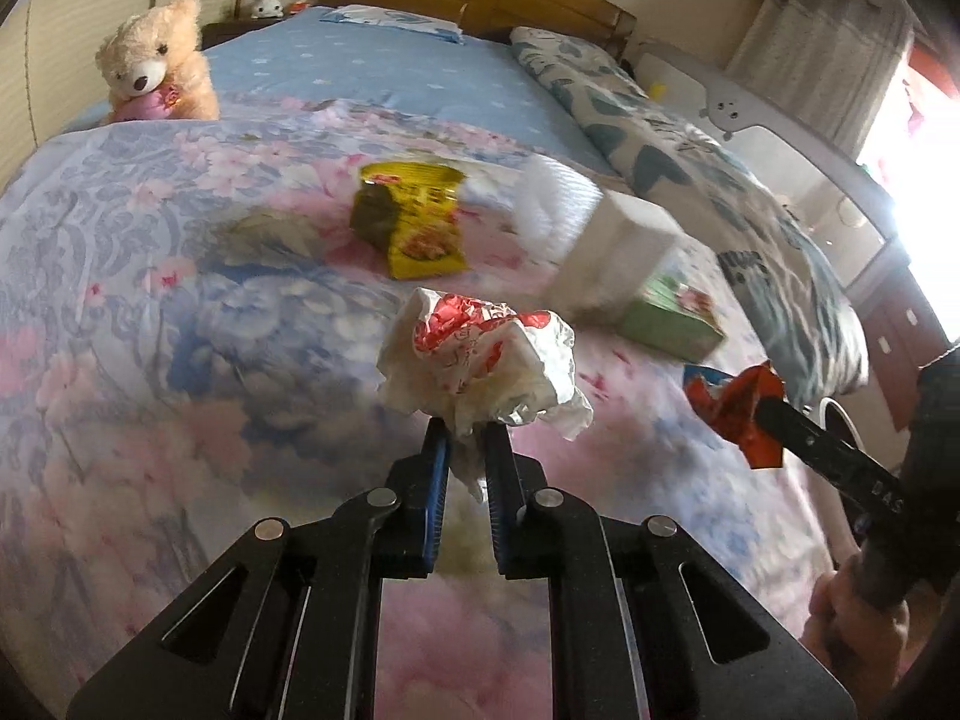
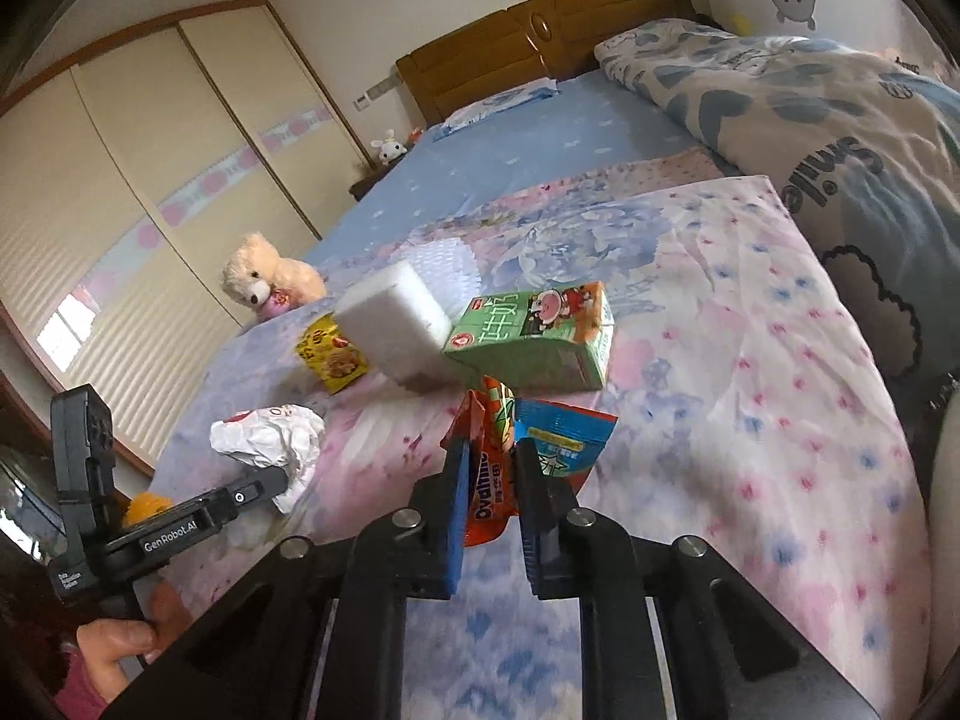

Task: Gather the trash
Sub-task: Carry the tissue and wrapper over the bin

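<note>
My left gripper (image 1: pixel 465 429) is shut on a crumpled white paper wrapper with red print (image 1: pixel 480 360), held just above the flowered quilt; the same wrapper (image 2: pixel 267 438) shows at the left gripper's tip (image 2: pixel 282 477) in the right wrist view. My right gripper (image 2: pixel 492 450) is shut on an orange snack wrapper (image 2: pixel 489 462), with a blue packet (image 2: pixel 564 438) lying just behind it. In the left wrist view that orange wrapper (image 1: pixel 735 414) hangs at the right gripper's tip (image 1: pixel 759 405). A yellow snack bag (image 1: pixel 414 216) (image 2: pixel 330 354) lies further up the bed.
A white foam block (image 1: pixel 612 246) (image 2: pixel 396 324) and a green drink carton (image 1: pixel 672 318) (image 2: pixel 534 336) lie on the quilt (image 1: pixel 150 300). A teddy bear (image 1: pixel 156 63) (image 2: pixel 264 279) sits at the bed's left. A rolled blue-patterned duvet (image 2: pixel 810 102) runs along the right.
</note>
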`<state>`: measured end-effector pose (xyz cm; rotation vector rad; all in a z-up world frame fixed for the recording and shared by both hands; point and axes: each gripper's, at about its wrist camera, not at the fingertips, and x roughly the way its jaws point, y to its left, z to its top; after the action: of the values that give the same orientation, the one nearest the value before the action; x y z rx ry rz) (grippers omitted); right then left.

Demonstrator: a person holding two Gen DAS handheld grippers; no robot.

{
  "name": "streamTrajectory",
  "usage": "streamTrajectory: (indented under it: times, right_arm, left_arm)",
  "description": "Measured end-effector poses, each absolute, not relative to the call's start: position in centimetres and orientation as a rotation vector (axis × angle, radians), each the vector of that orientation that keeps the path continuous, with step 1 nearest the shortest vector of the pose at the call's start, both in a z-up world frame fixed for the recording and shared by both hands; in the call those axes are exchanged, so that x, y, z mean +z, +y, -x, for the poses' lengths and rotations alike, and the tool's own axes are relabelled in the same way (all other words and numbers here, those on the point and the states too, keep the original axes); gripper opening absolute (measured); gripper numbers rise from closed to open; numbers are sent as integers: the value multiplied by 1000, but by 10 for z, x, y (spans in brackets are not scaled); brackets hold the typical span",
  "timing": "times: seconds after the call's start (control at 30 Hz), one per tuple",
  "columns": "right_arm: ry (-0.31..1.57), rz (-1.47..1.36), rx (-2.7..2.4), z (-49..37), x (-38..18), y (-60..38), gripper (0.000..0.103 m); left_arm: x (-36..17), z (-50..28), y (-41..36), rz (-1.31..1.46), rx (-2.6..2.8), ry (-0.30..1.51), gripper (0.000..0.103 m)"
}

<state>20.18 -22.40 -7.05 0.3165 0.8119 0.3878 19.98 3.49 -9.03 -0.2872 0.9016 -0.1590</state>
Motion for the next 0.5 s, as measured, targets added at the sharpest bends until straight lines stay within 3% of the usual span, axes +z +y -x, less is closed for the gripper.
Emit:
streamTrajectory:
  times: [0.5]
  right_arm:
    - [776,-382,327,-143,-60,-276,15]
  left_arm:
    - [-76,-171,-40,205,-331,902,11]
